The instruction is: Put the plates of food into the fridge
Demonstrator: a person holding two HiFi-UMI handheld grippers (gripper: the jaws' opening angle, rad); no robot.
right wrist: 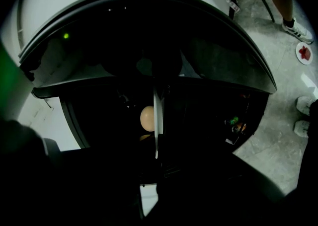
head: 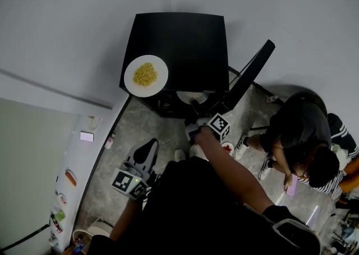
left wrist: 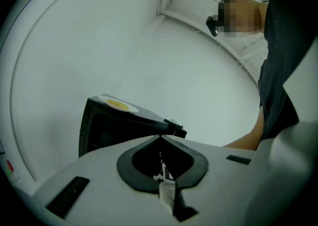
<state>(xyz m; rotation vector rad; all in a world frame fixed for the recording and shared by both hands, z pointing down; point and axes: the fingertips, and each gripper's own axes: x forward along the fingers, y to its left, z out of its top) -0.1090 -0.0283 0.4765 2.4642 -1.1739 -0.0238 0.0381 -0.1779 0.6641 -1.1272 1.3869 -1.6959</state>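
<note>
Right now the right gripper (head: 194, 107) is clamped on the rim of a white plate (head: 185, 96) at the mouth of the open black fridge (head: 179, 46). The door (head: 252, 72) is swung out toward the right of the head view. Right gripper view shows that plate edge-on between the jaws, with some pale round food (right wrist: 147, 118) on it and the dark fridge interior behind. Can't tell if the plate already rests on anything inside. Left gripper (head: 149, 147) hangs low and well back from the fridge, jaws together on nothing, as its own view confirms. The noodle plate (head: 146, 75), yellow noodles on white, sits on top of the fridge right at the front left corner, not yet inside. Step in hand looks like sliding the held plate in. To do it well, hold the plate level so the round food doesn't roll, and push straight in. Get it seated flat and well past the front lip before letting the jaws part, then back straight out without dragging the rim. Leave room inside for the noodle plate. Mind the door edge on the right. Don't knock the fridge, since the noodle plate is close to the top's edge and could probably slip.
</note>
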